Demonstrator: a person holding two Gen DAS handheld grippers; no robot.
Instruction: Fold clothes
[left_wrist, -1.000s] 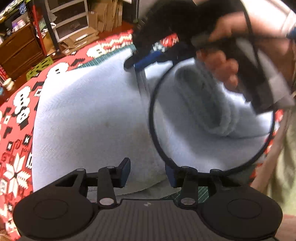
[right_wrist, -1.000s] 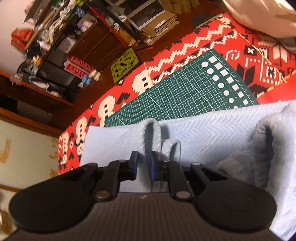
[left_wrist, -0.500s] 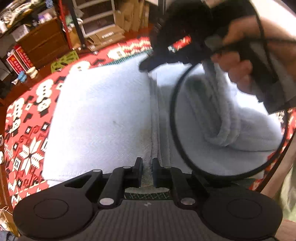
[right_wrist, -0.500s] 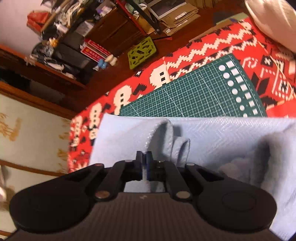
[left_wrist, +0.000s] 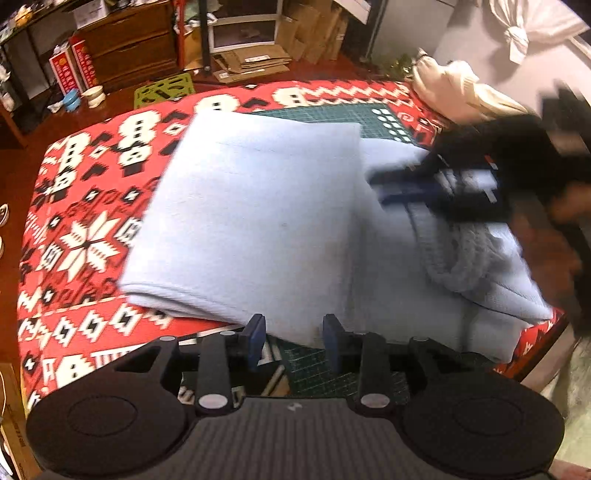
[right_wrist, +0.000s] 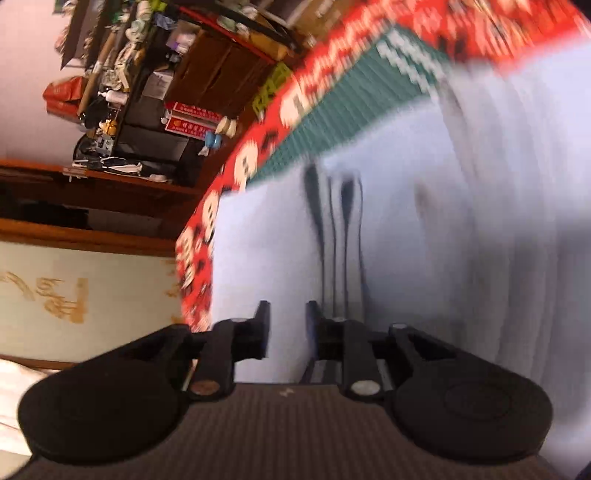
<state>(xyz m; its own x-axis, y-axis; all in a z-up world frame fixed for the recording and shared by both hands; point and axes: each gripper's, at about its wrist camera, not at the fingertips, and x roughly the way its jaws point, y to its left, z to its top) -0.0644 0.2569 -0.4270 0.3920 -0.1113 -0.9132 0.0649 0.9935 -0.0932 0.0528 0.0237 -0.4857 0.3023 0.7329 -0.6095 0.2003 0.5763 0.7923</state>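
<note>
A pale blue fleece garment (left_wrist: 255, 218) lies on a green cutting mat (left_wrist: 332, 114), which sits on a red blanket with white snowflake and figure patterns (left_wrist: 77, 236). The garment's left part is folded over into a flat rectangular panel with a rounded fold along its near edge, while a thicker bunched roll of the same fabric (left_wrist: 458, 254) rests on the right part. The left gripper (left_wrist: 293, 338) hangs just off the near edge of the garment, its blue-padded fingers spread apart with only mat and fabric edge visible between them, pinching nothing. The right gripper (left_wrist: 436, 188) shows in the left wrist view as a dark blurred shape over the far right part of the garment, beside the bunched roll; in its own view (heavily motion-blurred) the right gripper (right_wrist: 287, 325) has its fingers parted with pale blue cloth behind the gap, and nothing is clamped between them. Beyond the blanket, on the reddish wooden floor, are a lime green plastic grid (left_wrist: 164, 88), flattened cardboard boxes (left_wrist: 251, 61), and a wooden dresser (left_wrist: 125, 48). A cream-coloured garment (left_wrist: 454, 92) is heaped at the blanket's far right corner.
</note>
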